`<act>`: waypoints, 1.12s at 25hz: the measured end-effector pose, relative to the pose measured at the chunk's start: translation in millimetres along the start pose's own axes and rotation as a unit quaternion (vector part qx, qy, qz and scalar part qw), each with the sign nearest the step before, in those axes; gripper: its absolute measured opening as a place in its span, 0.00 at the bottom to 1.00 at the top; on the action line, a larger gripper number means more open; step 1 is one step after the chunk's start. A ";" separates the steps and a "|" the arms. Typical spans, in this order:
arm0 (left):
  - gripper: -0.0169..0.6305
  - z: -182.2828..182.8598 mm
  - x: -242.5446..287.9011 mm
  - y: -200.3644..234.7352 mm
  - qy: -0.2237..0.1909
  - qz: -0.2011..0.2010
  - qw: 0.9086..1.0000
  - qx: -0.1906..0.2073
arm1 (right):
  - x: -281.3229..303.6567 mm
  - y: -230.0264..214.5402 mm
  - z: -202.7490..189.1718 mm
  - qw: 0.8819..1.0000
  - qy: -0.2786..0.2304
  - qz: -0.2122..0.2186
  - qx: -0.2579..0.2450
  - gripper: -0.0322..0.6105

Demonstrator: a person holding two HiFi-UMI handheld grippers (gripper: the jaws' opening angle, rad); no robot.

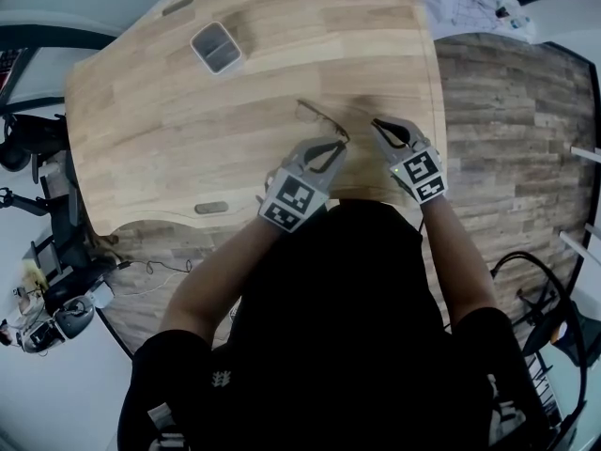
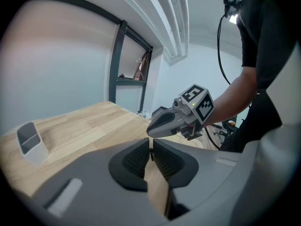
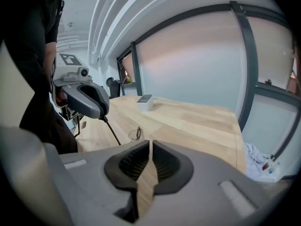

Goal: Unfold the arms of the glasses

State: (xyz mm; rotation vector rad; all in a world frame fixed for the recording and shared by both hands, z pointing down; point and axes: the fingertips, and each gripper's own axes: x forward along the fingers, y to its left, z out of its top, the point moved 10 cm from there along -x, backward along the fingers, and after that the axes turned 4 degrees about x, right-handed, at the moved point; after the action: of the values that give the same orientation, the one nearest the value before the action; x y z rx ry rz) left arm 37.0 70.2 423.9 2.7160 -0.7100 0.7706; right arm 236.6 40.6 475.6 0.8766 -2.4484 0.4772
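The left gripper's fingers (image 2: 134, 160) are pressed together on the tip of a thin dark arm (image 3: 111, 132) of the glasses (image 1: 310, 111). The right gripper's fingers (image 3: 165, 164) are closed against each other, and nothing shows between them.

In the head view the left gripper (image 1: 333, 148) sits at 5 o'clock from the lenses, and the right gripper (image 1: 378, 125) lies just beside it at its 2 o'clock, apart from the frame. Nothing stands between the two grippers and the glasses. A small grey bin (image 1: 217, 47) rests well apart, at 10 o'clock from the glasses. Two grey oval inserts are set into the table (image 1: 141, 130), one near the far edge (image 1: 177, 6) and one near the front edge (image 1: 211, 208).

The glasses lie toward the near right part of the tabletop. Their long axis runs from 11 o'clock to 5 o'clock in the head view, with the lenses at the far end and the held arm slanting back to the left gripper.

The table is pale wood in glued strips with rounded corners. The floor (image 1: 507, 120) is grey-brown planking. A crumpled white cloth (image 1: 470, 3) lies on the floor at 1 o'clock, beyond the table's right corner. A black cable (image 1: 526, 271) loops at 4 o'clock. The gripper views show pale walls with dark metal frames.
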 end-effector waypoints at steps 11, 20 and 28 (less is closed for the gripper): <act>0.08 3.3 2.1 -20.9 -0.004 0.009 1.000 0.000 | -5.9 6.9 -13.5 1.000 0.001 0.021 -0.001 0.08; 0.08 17.2 -4.3 -30.0 -0.040 0.034 0.999 0.013 | -11.8 -4.5 -11.6 1.000 -0.005 0.026 -0.013 0.08; 0.04 22.0 -56.1 8.0 -0.096 0.137 0.985 -0.028 | -15.0 -6.2 -2.2 1.000 -0.024 -0.010 0.000 0.08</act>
State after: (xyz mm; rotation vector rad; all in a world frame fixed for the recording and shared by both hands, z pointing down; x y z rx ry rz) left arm 0.7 77.7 375.7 2.6983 -1.1500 0.5353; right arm 251.5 44.3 470.0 0.9205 -2.4808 0.4541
